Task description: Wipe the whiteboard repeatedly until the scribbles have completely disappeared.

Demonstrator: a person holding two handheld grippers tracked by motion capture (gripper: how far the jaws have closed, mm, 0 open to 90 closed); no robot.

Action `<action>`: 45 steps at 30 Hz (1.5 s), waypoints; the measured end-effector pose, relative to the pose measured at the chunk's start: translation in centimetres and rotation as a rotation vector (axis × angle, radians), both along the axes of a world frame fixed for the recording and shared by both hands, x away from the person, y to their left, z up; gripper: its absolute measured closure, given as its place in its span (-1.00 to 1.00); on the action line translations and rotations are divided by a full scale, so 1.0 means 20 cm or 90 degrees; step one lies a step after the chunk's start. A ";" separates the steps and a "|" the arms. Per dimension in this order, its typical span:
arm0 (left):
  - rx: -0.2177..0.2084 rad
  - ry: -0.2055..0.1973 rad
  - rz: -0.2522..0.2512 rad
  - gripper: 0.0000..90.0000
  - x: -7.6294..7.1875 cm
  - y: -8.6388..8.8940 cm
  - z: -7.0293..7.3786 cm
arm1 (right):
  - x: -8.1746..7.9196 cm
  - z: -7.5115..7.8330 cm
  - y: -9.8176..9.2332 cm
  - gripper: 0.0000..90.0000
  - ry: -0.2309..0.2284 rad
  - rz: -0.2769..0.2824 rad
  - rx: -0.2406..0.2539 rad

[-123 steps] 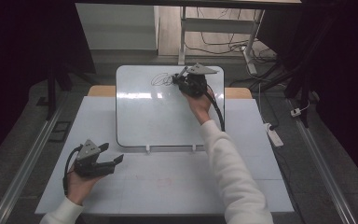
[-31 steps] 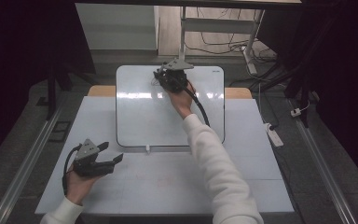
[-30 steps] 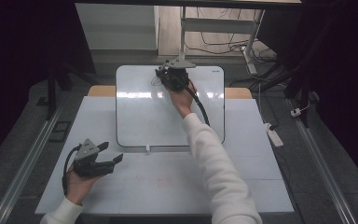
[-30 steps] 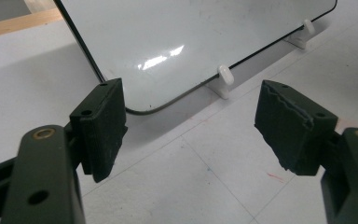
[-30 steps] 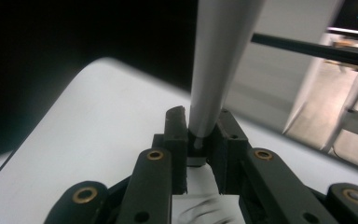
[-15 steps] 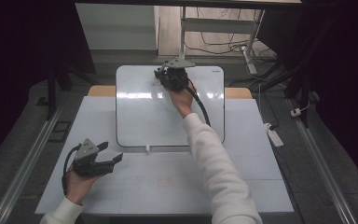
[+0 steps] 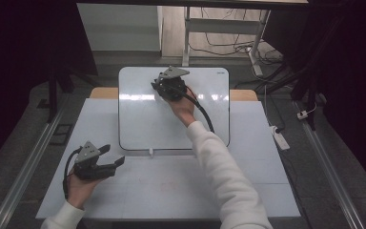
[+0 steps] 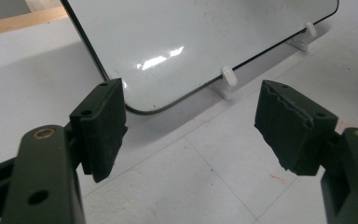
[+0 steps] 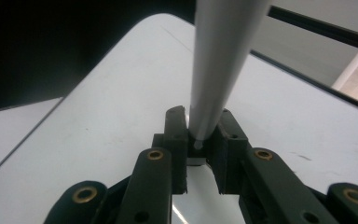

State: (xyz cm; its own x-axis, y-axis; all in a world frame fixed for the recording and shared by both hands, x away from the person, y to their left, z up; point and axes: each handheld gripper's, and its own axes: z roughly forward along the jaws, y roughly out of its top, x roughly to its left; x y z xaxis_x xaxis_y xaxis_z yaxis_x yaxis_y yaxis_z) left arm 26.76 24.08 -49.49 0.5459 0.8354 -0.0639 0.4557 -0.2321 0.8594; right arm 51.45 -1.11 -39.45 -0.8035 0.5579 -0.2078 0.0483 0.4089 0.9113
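High view: finds right gripper (image 7: 158, 87) farther left over whiteboard (image 7: 171, 129) than four seconds back, unmoved this past second; probably means a writing stroke paused. Keeps jaws clamped on pen (image 9: 219, 60), tip down near board's far edge. Rests left gripper (image 7: 116, 153) near front corner, jaws apart, empty.

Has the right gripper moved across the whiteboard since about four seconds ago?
Yes. The right gripper has shifted left along the top of the whiteboard, away from its right edge, now near the middle, jaws shut on a marker.

White table (image 7: 171, 191), whiteboard (image 7: 147, 124) propped on small white clips (image 8: 228, 77) at its far middle.
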 end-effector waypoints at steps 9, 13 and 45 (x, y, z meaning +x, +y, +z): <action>-0.002 0.002 0.000 -0.42 0.01 0.00 0.00 | 0.02 0.00 -0.06 0.72 0.037 -0.013 0.062; -0.002 -0.002 0.002 -0.42 -0.01 0.01 0.00 | 0.01 -0.01 -0.05 0.73 0.025 -0.012 0.042; -0.005 -0.006 0.006 -0.42 -0.01 0.01 0.00 | 0.05 0.02 -0.20 0.73 0.019 -0.095 0.090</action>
